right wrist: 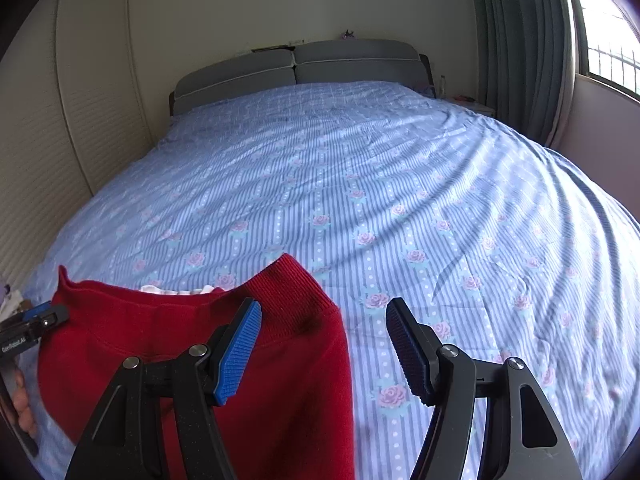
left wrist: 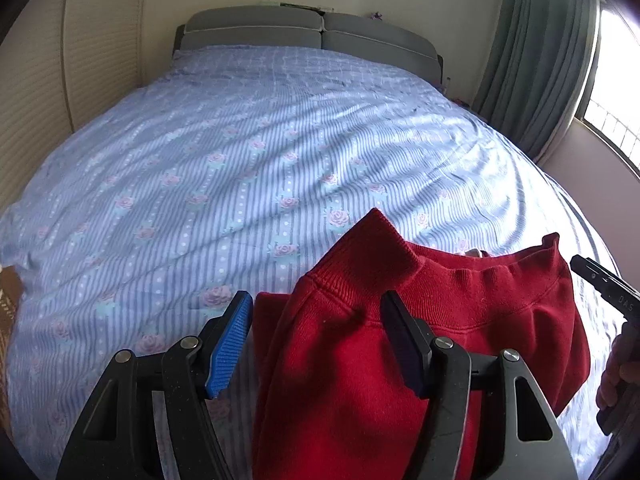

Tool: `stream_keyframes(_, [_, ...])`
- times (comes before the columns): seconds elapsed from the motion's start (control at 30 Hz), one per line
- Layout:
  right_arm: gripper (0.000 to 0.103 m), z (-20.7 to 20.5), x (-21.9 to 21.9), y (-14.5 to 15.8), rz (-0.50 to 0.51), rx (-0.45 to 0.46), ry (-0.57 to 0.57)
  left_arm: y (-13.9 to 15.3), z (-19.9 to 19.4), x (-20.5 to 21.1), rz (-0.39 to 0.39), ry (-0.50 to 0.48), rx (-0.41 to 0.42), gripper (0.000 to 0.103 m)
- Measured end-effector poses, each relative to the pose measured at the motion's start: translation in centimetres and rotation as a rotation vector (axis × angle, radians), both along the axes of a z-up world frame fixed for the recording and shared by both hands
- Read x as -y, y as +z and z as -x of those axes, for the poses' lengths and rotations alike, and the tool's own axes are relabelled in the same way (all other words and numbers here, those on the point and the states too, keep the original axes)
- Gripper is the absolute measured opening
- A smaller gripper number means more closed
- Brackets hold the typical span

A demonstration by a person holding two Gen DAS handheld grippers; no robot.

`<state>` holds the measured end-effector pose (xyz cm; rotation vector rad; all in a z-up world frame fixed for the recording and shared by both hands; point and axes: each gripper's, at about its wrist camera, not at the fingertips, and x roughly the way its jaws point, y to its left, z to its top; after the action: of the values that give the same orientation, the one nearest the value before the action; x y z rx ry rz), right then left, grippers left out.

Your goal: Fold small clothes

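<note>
A small red knitted garment (left wrist: 460, 312) with a ribbed band lies on the bed, the band's edge standing up; a bit of white (left wrist: 474, 252) shows inside it. My left gripper (left wrist: 316, 340) stands open over the garment's left corner, its pads not pressing on the cloth. In the right wrist view the same garment (right wrist: 140, 340) lies at the lower left. My right gripper (right wrist: 324, 344) is open over the right corner, with one blue pad (right wrist: 238, 354) above the cloth. Each view catches the other gripper at its edge, the right gripper (left wrist: 604, 288) and the left gripper (right wrist: 36, 324).
The bed's blue striped sheet with pink roses (left wrist: 240, 140) spreads wide beyond the garment. A grey headboard (left wrist: 312, 32) stands at the far end. Louvred cupboard doors (left wrist: 40, 80) line the left side; a green curtain (left wrist: 532, 60) and a window are on the right. A hand (right wrist: 20, 400) holds the left gripper.
</note>
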<state>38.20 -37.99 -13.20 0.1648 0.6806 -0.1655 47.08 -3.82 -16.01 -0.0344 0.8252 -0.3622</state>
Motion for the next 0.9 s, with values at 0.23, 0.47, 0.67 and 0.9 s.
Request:
stream_keyframes(0.23, [0.029, -3.6, -0.6, -3.4, -0.037, -0.117, 0.118, -1.1, -0.6, 0.7, -0.016, -0.035, -0.007, 0.019])
stream_keyframes(0.47, [0.013, -3.1, -0.3, -2.4, -0.009, -0.055, 0.047, -0.5, -1.3, 0.2, 0.017, 0.014, 0.013, 0.016])
stream_keyframes(0.67, [0.014, -4.4, -0.3, -5.6, 0.017, -0.149, 0.020, -3.3, -2.4, 0.6, -0.012, 0.015, -0.051, 0.017])
stream_keyframes(0.9, [0.038, -2.6, -1.4, -3.1, 0.070, -0.091, 0.000, -0.6, 0.0, 1.1, -0.026, 0.035, -0.002, 0.046])
